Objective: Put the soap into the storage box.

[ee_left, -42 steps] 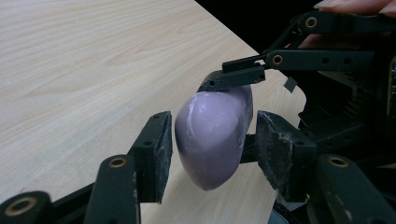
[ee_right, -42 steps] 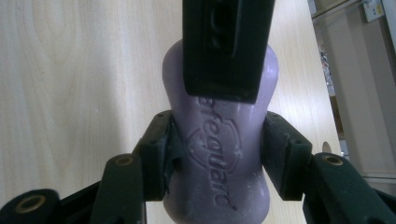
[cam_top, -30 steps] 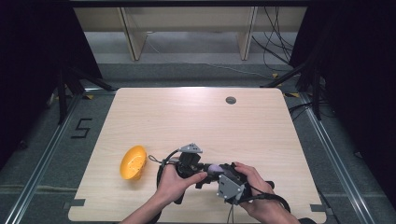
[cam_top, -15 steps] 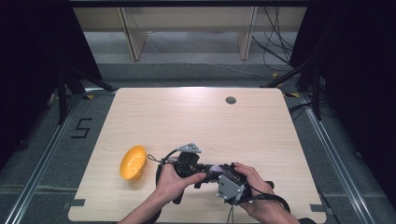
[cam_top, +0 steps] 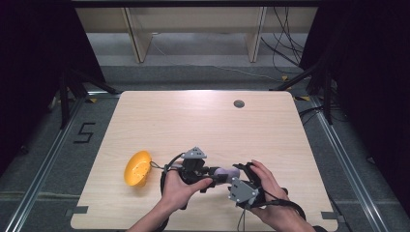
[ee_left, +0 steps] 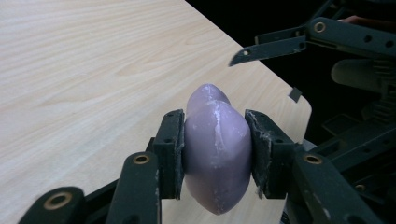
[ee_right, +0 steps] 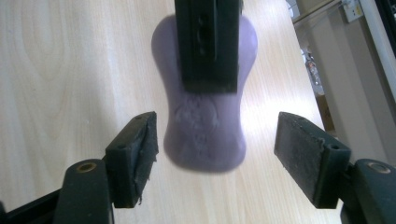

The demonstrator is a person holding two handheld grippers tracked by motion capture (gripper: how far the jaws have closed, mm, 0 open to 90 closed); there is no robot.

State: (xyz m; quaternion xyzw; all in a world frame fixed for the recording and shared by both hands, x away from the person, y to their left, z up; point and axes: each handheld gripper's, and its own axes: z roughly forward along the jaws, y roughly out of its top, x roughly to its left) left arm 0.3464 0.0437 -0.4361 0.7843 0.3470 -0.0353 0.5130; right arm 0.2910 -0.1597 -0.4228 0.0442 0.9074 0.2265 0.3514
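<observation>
While the left gripper (ee_left: 215, 154) clamps both pads on the purple soap-like piece (ee_left: 215, 156) just above the table (cam_top: 203, 121) near its front edge, the right gripper (ee_right: 217, 154) has just opened; jaws apart either side of the piece, not touching. Orange bowl (cam_top: 137, 168) lies left

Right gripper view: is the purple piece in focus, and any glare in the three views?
Right gripper view: the purple piece is soft, its lower edge smeared, while the pads stay sharp; a bright patch washes the wood beside it. Left gripper view: the piece is crisp, background dark. High view: pale glare on the table at its far edge, surroundings nearly black.
</observation>
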